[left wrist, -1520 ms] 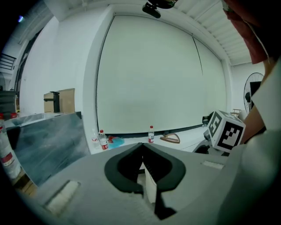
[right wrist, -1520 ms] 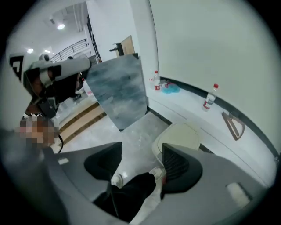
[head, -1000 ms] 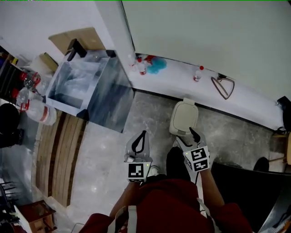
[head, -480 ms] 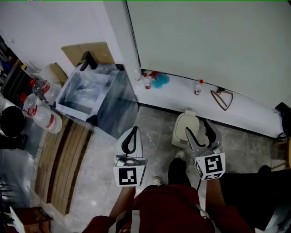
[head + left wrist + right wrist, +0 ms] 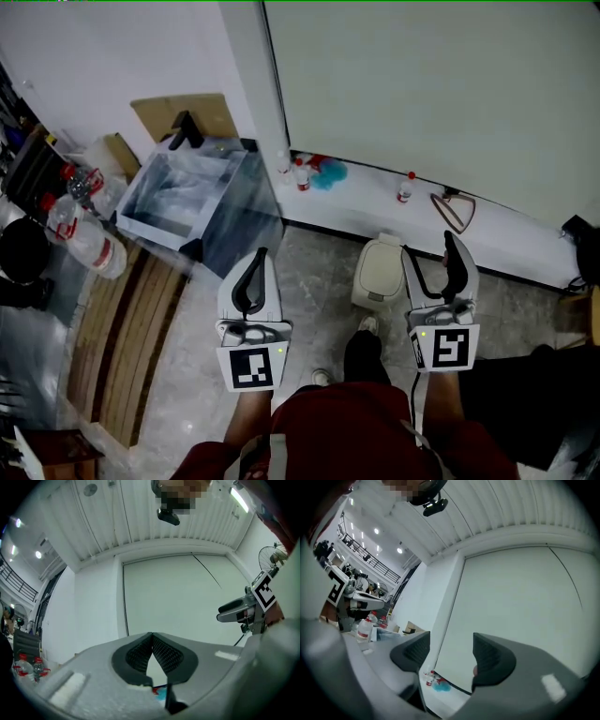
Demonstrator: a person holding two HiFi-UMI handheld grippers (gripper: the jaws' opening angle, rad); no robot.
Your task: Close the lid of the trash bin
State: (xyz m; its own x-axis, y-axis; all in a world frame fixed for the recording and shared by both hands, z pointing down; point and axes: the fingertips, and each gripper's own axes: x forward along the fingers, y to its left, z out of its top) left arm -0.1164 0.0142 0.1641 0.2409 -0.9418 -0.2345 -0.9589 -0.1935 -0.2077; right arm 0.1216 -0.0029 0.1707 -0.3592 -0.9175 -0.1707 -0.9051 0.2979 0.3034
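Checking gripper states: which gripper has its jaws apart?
The right gripper: its jaws stand apart, with nothing between them; the left gripper has its tips touching.

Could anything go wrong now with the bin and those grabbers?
Two things, maybe. The trash bin sits right beside the person's shoe, so a step could bump it. Its lid looks down, but from above I can't tell if it's fully seated, and the left gripper, shut, and right gripper, open, are both off it.

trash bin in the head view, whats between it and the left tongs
Only bare grey stone floor lies between the small cream lidded trash bin and the left tongs, as the head view shows.
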